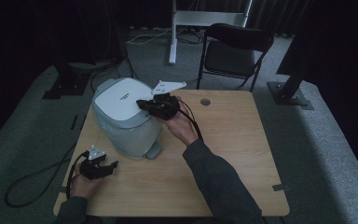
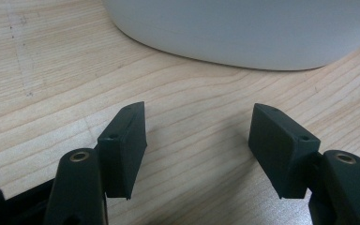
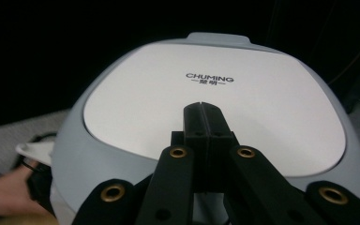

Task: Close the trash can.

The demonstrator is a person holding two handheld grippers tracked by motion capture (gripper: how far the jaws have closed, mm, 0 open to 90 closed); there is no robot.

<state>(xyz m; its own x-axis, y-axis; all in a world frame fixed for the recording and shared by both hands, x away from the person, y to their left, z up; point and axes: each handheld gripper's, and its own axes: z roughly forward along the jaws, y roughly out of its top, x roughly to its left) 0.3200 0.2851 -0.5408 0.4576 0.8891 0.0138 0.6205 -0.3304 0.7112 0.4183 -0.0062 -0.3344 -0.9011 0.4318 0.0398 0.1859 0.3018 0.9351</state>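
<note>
Grey carpet (image 1: 326, 140), black folding chair (image 1: 235, 51), dark curtains (image 1: 28, 28)

The rice cooker (image 1: 126, 116) is a rounded, pale grey-blue appliance with a white panel set into its lid (image 3: 213, 112), printed "CHUMING" in dark letters. It stands upright on the table with the lid down. The lid lies directly ahead of and under the right gripper's (image 3: 204, 108) pressed-together jaws. Its curved lower wall (image 2: 243, 33) stands beyond the left gripper's (image 2: 199, 140) spread jaws, apart from them.

We see pale grey cooker (image 1: 126, 126), white lid panel (image 3: 215, 108) with dark lettering; black grippers (image 2: 197, 154) (image 3: 205, 123); light wood-grain table (image 1: 223, 154); far black chair (image 1: 235, 49).
</note>
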